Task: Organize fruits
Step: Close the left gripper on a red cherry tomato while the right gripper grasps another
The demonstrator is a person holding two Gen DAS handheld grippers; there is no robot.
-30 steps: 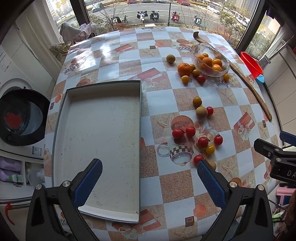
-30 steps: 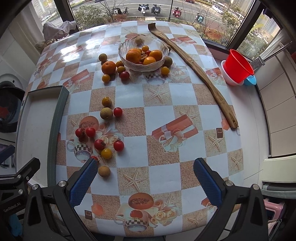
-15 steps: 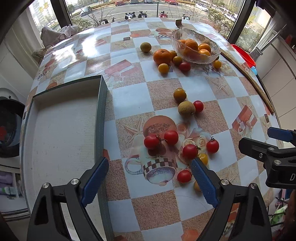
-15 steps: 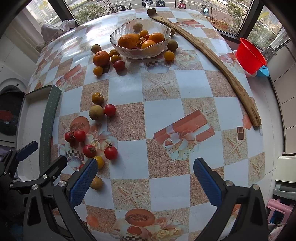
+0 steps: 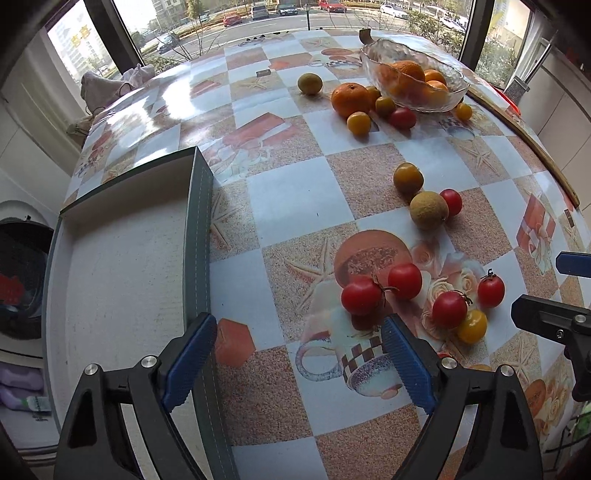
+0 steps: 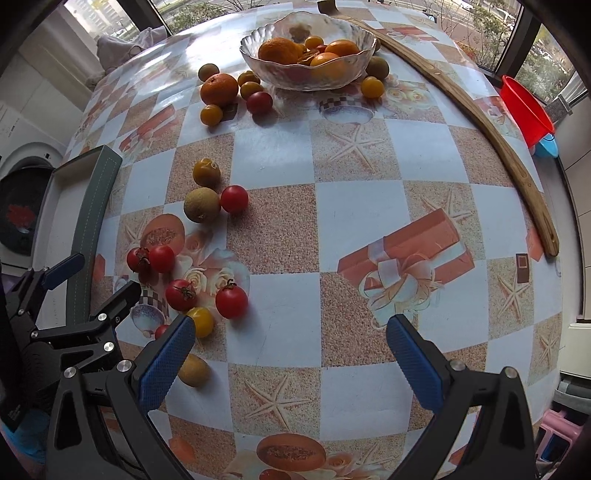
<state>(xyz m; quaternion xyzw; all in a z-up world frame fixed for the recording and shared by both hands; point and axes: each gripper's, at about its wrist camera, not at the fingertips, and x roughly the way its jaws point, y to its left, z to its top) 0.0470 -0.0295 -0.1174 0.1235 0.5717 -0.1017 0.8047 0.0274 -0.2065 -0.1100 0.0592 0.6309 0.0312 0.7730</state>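
Both tools hang nose-down over the bench (image 6: 351, 229), likely to pick loose fruit: the left tool (image 5: 295, 354) is released and empty, its jaws lately narrowed a little, and the right tool (image 6: 291, 354) is spread and empty. Red tomatoes (image 5: 382, 288) cluster at two o'clock from the left tool. The tray (image 5: 110, 280), long axis running six to twelve, waits at ten o'clock; its far end is perhaps cropped.

Bright daylight enters through the windows (image 5: 280, 14) beyond the table (image 5: 295, 192) — a white glare patch sits on its glossy cloth. Fruit shadows are short and soft. Both views stay sharp, though fisheye bulge bends the edges — corners go black.
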